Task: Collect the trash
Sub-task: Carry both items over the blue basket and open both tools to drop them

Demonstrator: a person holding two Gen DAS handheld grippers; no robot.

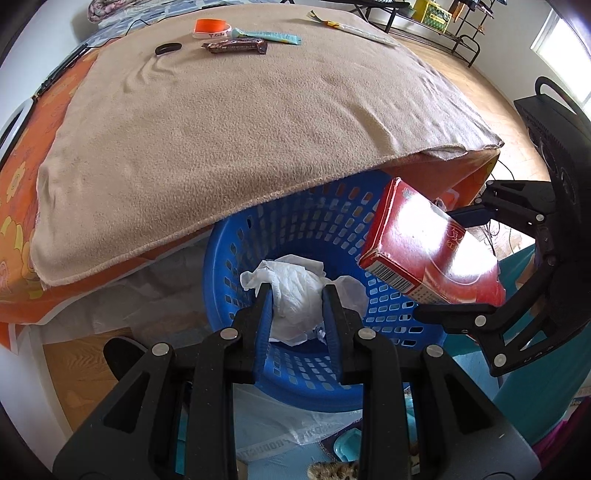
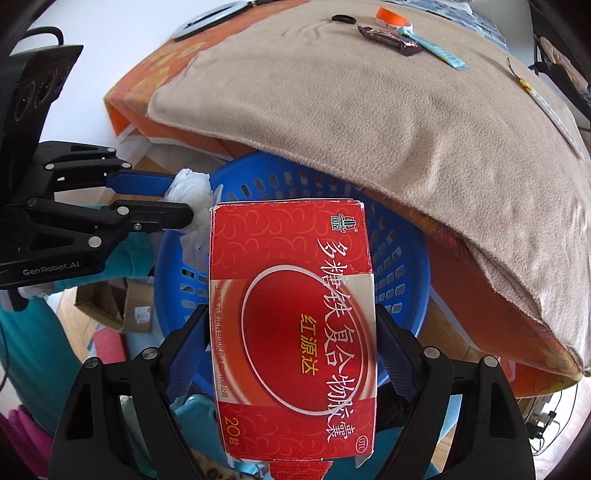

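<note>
The worktop (image 1: 236, 155), draped in a tan fleece blanket (image 1: 258, 122) over an orange flowered cloth (image 1: 22, 229), fills the far part of both views. Just below its near edge, partly tucked under the overhang, stands the blue perforated basket (image 1: 317, 229), which I judge to be the bin for the trash. Over the basket's right side the right claw (image 2: 291, 339) grips a red carton (image 2: 291, 314), clenched across its two long sides near the rear half. The carton looks like thin cardboard, stiff enough to keep its shape and probably light; its glossy face may be slippery, so the hold across the flat sides seems the sound one, and a hard squeeze could crush it. Over the basket's near left rim the left claw (image 1: 297, 295) pinches a crumpled white plastic bag (image 1: 295, 291) between its blue pads. The bag is soft, nearly weightless and shapeless, so it gives under the fingers and is best taken at its bunched middle, as it is now; loose flaps hang out on both sides. Far across the blanket lie smaller pieces: a long white strip (image 1: 351, 27) at the far right edge, a pale blue wrapper (image 1: 269, 35), a brown snack-bar wrapper (image 1: 234, 47), an orange and white band (image 1: 212, 28) and a black ring (image 1: 168, 48). All look flat and light, calling for a pinch low against the blanket.
</note>
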